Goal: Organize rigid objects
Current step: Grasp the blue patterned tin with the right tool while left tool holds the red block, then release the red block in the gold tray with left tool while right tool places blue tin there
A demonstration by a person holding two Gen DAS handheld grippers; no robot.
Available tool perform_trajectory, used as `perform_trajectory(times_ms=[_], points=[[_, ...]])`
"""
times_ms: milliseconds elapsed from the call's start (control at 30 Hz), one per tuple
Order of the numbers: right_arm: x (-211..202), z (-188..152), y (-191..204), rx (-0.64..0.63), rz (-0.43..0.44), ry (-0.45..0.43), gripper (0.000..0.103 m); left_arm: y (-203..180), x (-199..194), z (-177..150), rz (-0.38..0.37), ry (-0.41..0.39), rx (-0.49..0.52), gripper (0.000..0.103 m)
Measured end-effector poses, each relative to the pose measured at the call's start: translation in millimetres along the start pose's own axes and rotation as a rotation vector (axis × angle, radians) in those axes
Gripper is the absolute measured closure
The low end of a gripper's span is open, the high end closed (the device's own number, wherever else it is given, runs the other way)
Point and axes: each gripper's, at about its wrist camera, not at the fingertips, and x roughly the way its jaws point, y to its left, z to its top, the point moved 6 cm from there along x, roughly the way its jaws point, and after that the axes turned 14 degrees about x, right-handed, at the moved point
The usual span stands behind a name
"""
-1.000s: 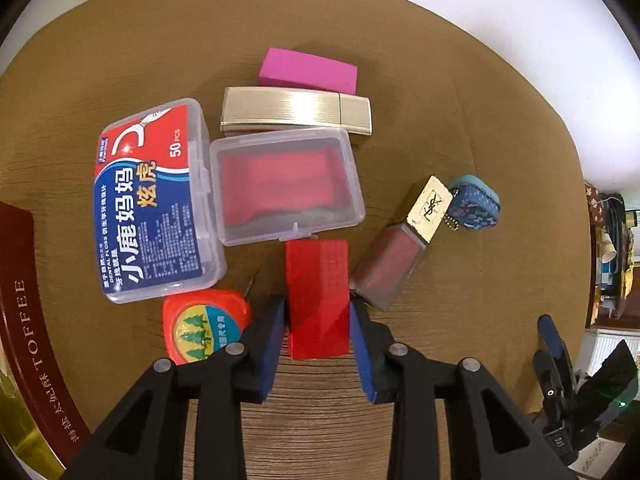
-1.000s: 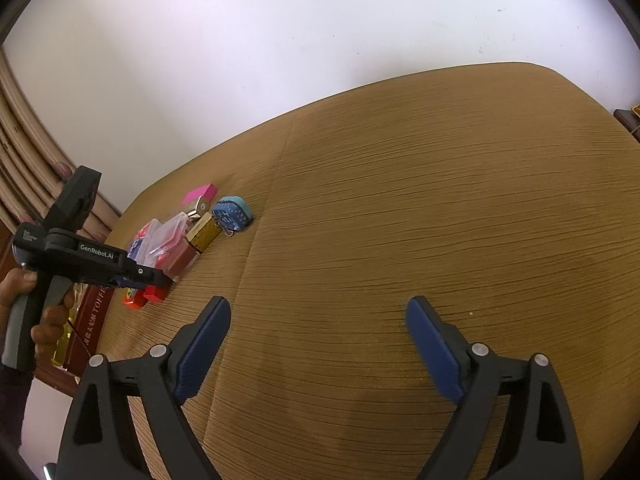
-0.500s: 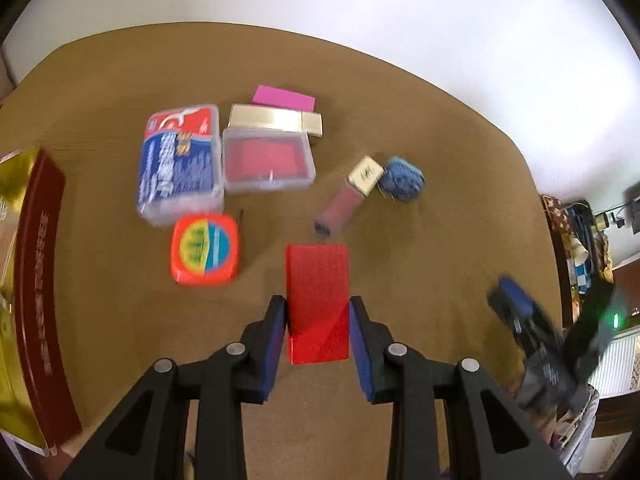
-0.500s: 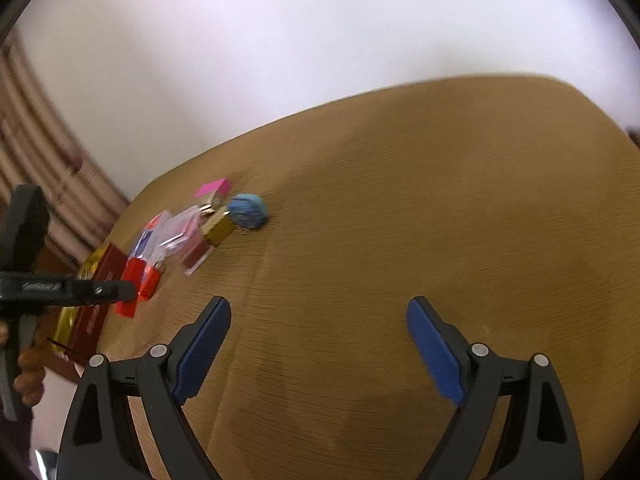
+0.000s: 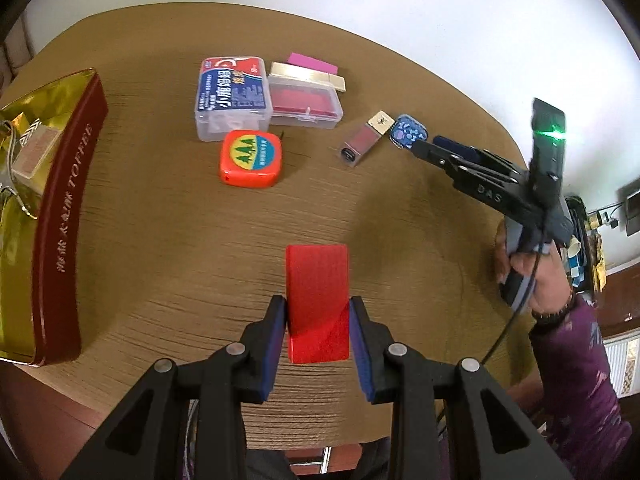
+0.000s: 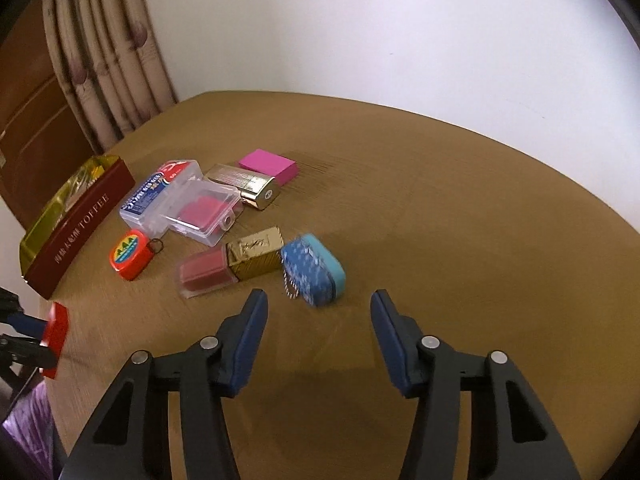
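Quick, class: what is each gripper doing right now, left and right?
Left gripper: shut on the red block.
Right gripper: holding nothing, jaws closing, short of the blue pouch.

a brown table point(image 5: 168, 216) carries a toffee tin point(image 5: 60, 216), tape measure point(image 5: 251, 159), clear cases point(image 5: 306, 105) and, seemingly, a blue pouch point(image 6: 314, 274).

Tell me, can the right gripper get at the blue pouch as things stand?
Probably yes. The right gripper is just before the blue pouch, jaws closing with nothing between them; nothing blocks the way.
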Motion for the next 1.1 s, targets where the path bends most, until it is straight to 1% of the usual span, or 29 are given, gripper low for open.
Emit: perform_trajectory(times_ms=[100,167,267,333,500,633,733,900,1033,1100], points=[[11,4,3,-0.043,-0.011,0.033,0.064,1,-5,-6,-0.004,0.005,0.004,0.071],[19,6,5,-0.060,0.002,0.064,0.064,0,-1,-8,-0.008,0.007,0.002,0.071],[27,8,5,-0.084,-0.001,0.093,0.065,1,-1,-8,-0.006,0.010,0.000,0.071],[28,8,6,-0.102,-0.019,0.099,0.084,1,6,-4,-0.010,0.008,-0.004,0.071],[22,3,0,-0.075,-0.051,0.090,0.084,3,-9,-4,-0.008,-0.033,-0.016,0.071],[7,-7,-8,0.010,-0.035,0.068,0.084,18,-34,-12,0.006,-0.081,-0.064,0.071],[-10,-17,-12,0.077,-0.006,0.038,0.084,42,-62,-24,0.055,-0.120,-0.112,0.071],[-36,-33,-2,0.161,0.065,0.006,0.084,101,-106,-44,0.182,-0.171,-0.202,0.071],[-50,-37,23,0.185,0.116,-0.020,0.084,153,-122,-50,0.281,-0.174,-0.252,0.071],[-53,-38,33,0.197,0.137,-0.026,0.084,173,-121,-45,0.322,-0.167,-0.245,0.071]])
